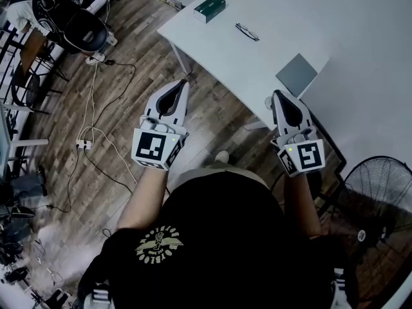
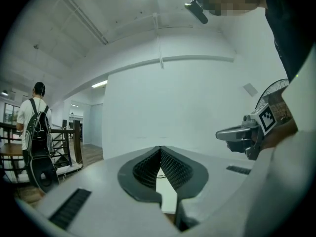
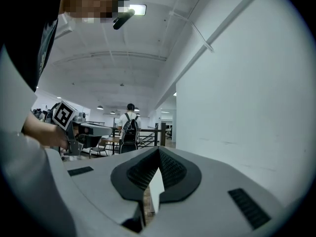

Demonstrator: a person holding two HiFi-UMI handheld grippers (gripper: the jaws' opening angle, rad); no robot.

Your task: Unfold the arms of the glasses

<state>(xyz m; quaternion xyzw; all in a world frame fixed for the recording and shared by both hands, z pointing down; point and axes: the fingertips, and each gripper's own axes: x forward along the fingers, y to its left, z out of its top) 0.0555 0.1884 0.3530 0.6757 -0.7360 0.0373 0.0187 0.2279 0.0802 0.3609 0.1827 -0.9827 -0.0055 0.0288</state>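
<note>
Left gripper (image 1: 184, 84) jaws together, nothing between them; right gripper (image 1: 276, 95) same, tips meet, empty; both sit level at the near edge of the white table (image 1: 212, 47); glasses (image 1: 247, 32) lie on the tabletop, well apart from both grippers, between a green box (image 1: 209, 8) and a grey pad (image 1: 297, 74), touching neither.

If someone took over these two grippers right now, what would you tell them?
Left gripper: shut, empty, short of the table.
Right gripper: shut, empty, near the table's corner.
Glasses: lying on the table between a green box and a grey pad, untouched.
Done: nothing yet.
Left: reach the glasses, unfold both arms.
</note>
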